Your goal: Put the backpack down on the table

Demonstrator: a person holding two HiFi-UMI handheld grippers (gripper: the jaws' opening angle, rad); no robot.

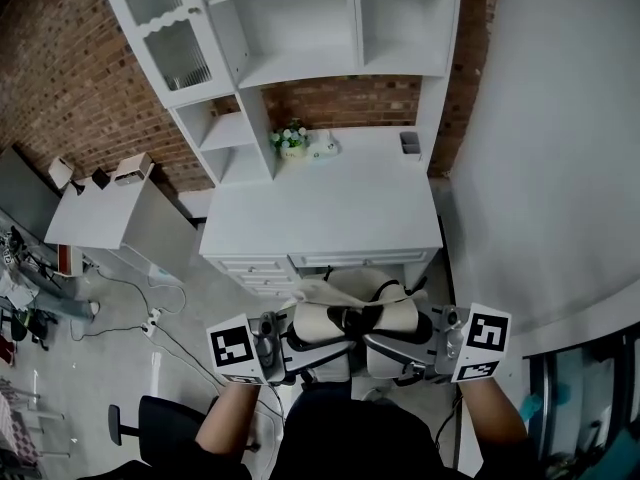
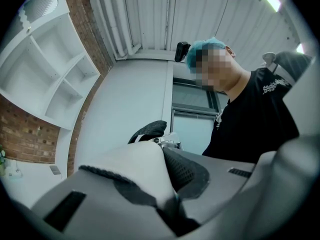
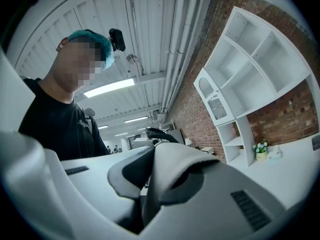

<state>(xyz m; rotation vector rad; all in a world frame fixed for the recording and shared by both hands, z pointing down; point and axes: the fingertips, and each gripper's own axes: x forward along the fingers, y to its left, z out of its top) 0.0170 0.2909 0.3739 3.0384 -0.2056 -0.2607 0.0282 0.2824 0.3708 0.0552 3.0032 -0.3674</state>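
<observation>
In the head view a cream backpack (image 1: 352, 311) with black trim hangs between my two grippers, in front of the white table (image 1: 330, 213) and below its front edge. My left gripper (image 1: 292, 344) is shut on a cream shoulder strap (image 2: 142, 171) with a black mesh edge; in the left gripper view my left gripper (image 2: 170, 204) pinches that fabric. My right gripper (image 1: 392, 346) is shut on the other cream strap (image 3: 172, 171), and the right gripper view shows my right gripper (image 3: 145, 206) clamping it. Most of the bag's body is hidden by my arms.
A white shelf unit (image 1: 300, 28) stands on the table's back, against a brick wall. A small potted plant (image 1: 292, 140) and a little grey holder (image 1: 409, 144) sit at the table's rear. A grey cabinet (image 1: 110, 213) is at the left, a black chair (image 1: 160, 420) at lower left.
</observation>
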